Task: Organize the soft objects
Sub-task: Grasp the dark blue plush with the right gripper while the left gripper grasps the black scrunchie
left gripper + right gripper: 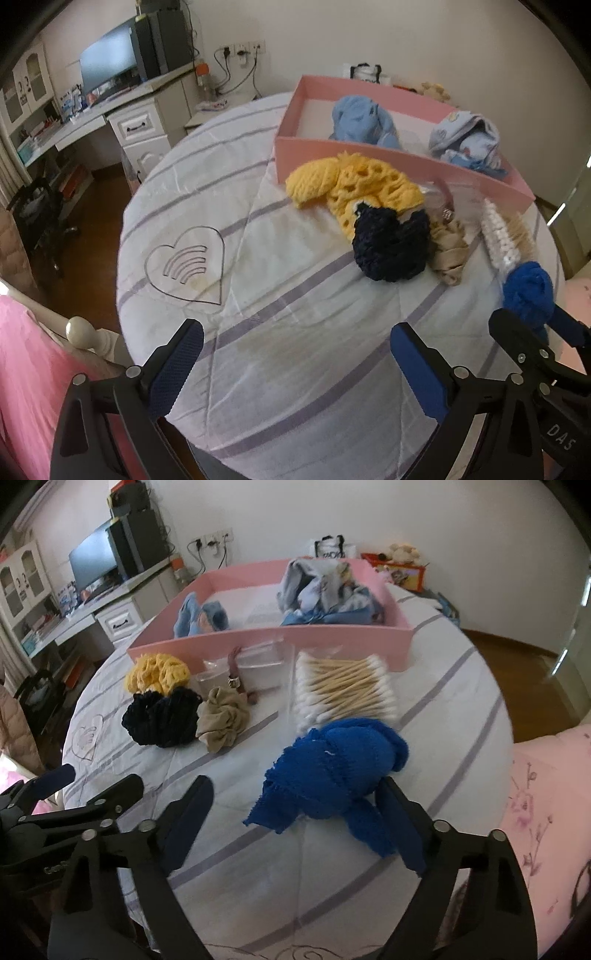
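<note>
I see the tray point(280, 642) lying at the far side of the bed point(332, 867), two bundles of cloth point(325, 590) inside it. Before its near wall, left to right: three scrunchies point(162, 716) (touching one another), cotton swabs point(343, 694), and nearest me a knit cloth point(332, 771).

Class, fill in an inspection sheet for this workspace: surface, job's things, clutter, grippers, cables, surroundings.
Surface: striped white bedsheet, creased.
Job's things: royal-blue knitted cloth, navy scrunchie, yellow crocheted scrunchie and beige scrunchie on the sheet; pale-blue fabrics inside the pink rectangular box.
Clutter: bagged wooden cotton swabs.
Grippers: left hand-held gripper open, empty; right hand-held gripper open around the blue cloth, one finger touching it.
Cables: black wires at wall sockets.
Surroundings: white desk, dark monitor.
</note>
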Motion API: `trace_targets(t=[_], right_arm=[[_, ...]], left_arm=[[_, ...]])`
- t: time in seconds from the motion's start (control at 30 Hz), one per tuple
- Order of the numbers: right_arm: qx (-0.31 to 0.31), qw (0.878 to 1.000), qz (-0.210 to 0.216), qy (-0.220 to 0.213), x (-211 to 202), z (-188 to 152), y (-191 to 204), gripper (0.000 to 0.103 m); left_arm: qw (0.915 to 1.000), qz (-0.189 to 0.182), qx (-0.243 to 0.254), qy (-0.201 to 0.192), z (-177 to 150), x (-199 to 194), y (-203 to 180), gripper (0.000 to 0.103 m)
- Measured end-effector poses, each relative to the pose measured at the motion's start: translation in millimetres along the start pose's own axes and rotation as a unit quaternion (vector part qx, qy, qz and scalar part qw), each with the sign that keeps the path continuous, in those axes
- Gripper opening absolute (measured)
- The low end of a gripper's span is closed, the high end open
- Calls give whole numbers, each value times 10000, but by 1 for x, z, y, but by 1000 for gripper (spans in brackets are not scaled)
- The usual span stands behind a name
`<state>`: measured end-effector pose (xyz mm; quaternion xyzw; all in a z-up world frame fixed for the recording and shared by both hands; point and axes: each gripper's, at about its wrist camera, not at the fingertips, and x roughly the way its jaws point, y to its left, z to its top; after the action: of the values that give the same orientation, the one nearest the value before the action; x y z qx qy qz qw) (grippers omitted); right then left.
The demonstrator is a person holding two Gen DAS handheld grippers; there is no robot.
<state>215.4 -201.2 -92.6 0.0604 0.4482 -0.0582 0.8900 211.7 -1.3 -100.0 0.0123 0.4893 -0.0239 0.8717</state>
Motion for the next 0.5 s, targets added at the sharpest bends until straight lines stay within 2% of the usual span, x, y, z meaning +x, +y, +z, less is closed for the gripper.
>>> trace_targets(t=[0.03,0.07,0.1,0.17,0.2,0.33,0.5], right_arm=[[-50,9999,-97,-12,1,0,2,79],[-142,9997,-176,-27,2,0,5,71],[-224,9993,-284,-46,1,0,7,58],[-275,9976,-626,-115,0,0,9,43],[-292,9974,-649,-108,0,0,8,41],[-89,9992,-386,-72,-3,2,-5,36],[59,9997,-189,-136,-14,2,-22,28]], left_arm=[[10000,-15,14,32,1,5,0,99],[10000,-22,51,64,1,9,-2,99],[9999,-45,85,87,2,12,-4,100],[9986,-471,188,168,2,16,-10,100],[9982,-541,219,161,2,16,-12,100],[9985,-268,484,-5,1,18,-24,101],[9986,-294,434,54,2,24,-29,100]])
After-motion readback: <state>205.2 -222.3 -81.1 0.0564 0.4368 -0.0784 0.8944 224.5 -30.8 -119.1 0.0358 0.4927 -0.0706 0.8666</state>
